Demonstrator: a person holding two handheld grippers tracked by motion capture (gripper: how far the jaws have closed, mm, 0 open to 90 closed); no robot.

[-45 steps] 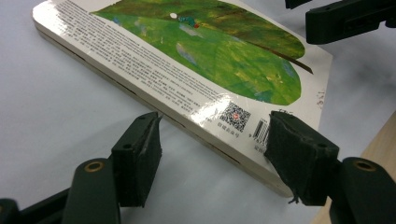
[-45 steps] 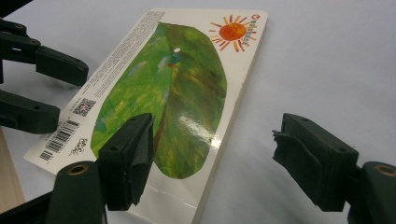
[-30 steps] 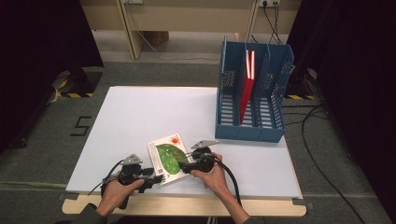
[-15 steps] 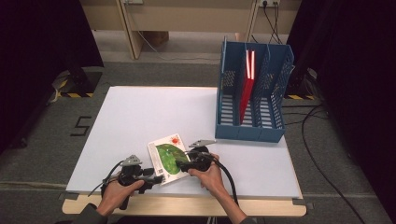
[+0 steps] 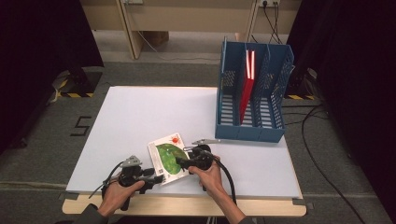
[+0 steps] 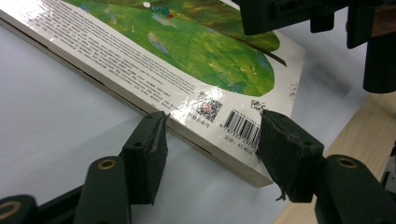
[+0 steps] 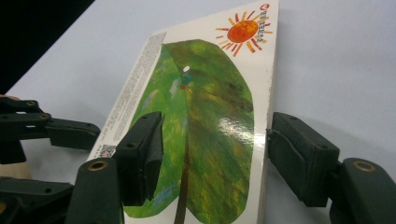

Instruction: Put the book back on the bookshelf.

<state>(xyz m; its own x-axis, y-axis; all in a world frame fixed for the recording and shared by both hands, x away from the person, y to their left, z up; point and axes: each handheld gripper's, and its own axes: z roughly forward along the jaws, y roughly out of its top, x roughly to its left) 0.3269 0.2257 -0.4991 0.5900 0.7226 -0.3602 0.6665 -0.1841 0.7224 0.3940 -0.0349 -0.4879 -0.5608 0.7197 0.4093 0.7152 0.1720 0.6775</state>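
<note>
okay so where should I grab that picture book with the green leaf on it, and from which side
Take the picture book by an edge, not its face: it lies flat on the table, so only its thin sides give the jaws something to close on. The corner with the barcode overhangs toward the table's near edge, and the left gripper already straddles it there. Coming in low from the near side looks best.

My two grippers are matte black. The left gripper [image 5: 156, 177] and the right gripper [image 5: 180, 162] each carry a small grey three-cornered plate on top and trail a thick black cable. Up close, the left gripper's fingers [image 6: 152, 149] wear dark, rough pads with frayed edges, each hinged on a brass-coloured rivet. My forearms are bare.
</note>
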